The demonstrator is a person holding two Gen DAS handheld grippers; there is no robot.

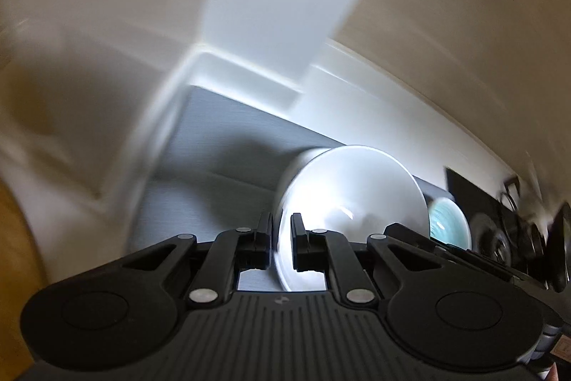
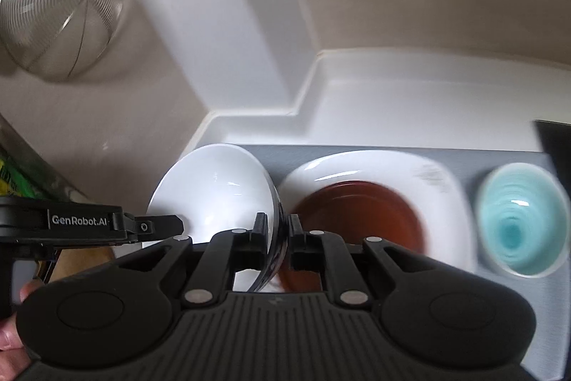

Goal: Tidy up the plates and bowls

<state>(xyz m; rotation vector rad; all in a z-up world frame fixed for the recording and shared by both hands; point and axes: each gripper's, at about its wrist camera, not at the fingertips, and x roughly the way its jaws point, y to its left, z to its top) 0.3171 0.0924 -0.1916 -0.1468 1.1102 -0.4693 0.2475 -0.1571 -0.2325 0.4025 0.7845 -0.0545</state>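
Note:
A white bowl [image 2: 214, 188] with a dark patterned outside is held tilted above a grey mat [image 2: 460, 159]. My right gripper [image 2: 278, 240] is shut on its right rim. My left gripper [image 1: 282, 240] is shut on the same white bowl [image 1: 353, 188] at its other rim; it also shows in the right wrist view [image 2: 153, 225]. On the mat lies a white square plate [image 2: 435, 181] with a brown plate [image 2: 360, 216] on it. A light blue bowl [image 2: 521, 224] stands to its right; it also shows in the left wrist view [image 1: 448, 220].
The mat lies on a white counter [image 2: 392, 106] in a wall corner. A wire mesh strainer [image 2: 60, 9] hangs at upper left. Dark round objects [image 1: 517, 238] stand at the right of the left wrist view. A wooden surface [image 1: 14, 256] is at far left.

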